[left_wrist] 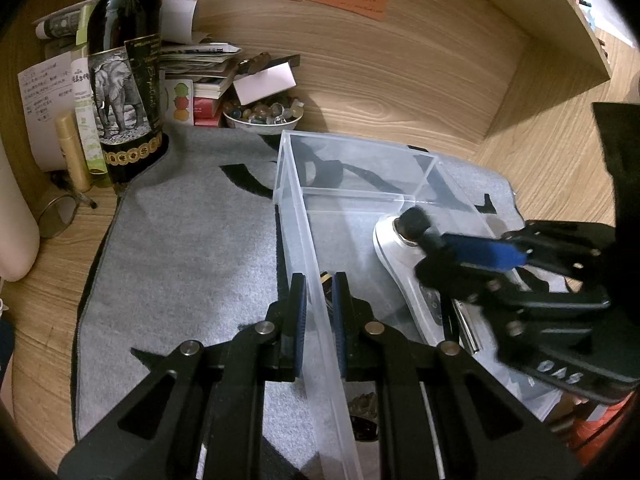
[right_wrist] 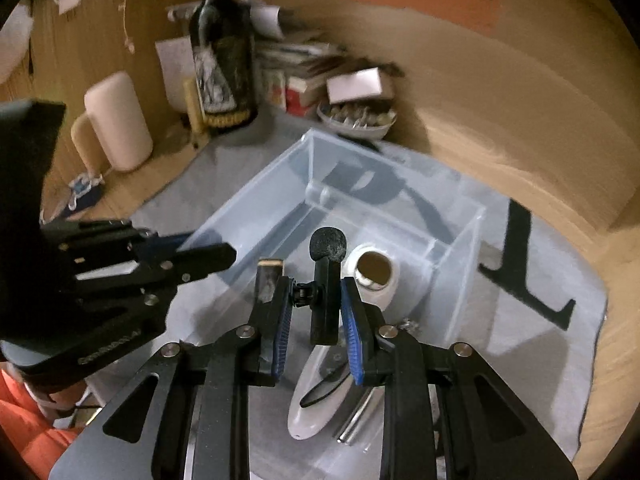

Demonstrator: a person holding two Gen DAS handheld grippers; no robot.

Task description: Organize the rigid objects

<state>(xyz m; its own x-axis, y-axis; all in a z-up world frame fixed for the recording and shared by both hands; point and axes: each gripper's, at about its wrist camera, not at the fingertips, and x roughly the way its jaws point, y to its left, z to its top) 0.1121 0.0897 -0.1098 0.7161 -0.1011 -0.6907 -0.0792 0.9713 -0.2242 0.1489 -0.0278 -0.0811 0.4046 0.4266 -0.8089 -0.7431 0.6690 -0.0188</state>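
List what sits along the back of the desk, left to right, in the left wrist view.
Gold tube → wine bottle → stack of books and papers → bowl of marbles → clear box.

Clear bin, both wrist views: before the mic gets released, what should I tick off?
1. Left tongs clamped on the clear bin wall: ok.
2. Right tongs shut on the small black microphone: ok.
3. Microphone over the bin's opening: ok.
4. Drop spot free: not ok, the white handheld device lies beneath.
5. Microphone clear of the device: cannot tell.
6. Bin flat on the grey mat: cannot tell.
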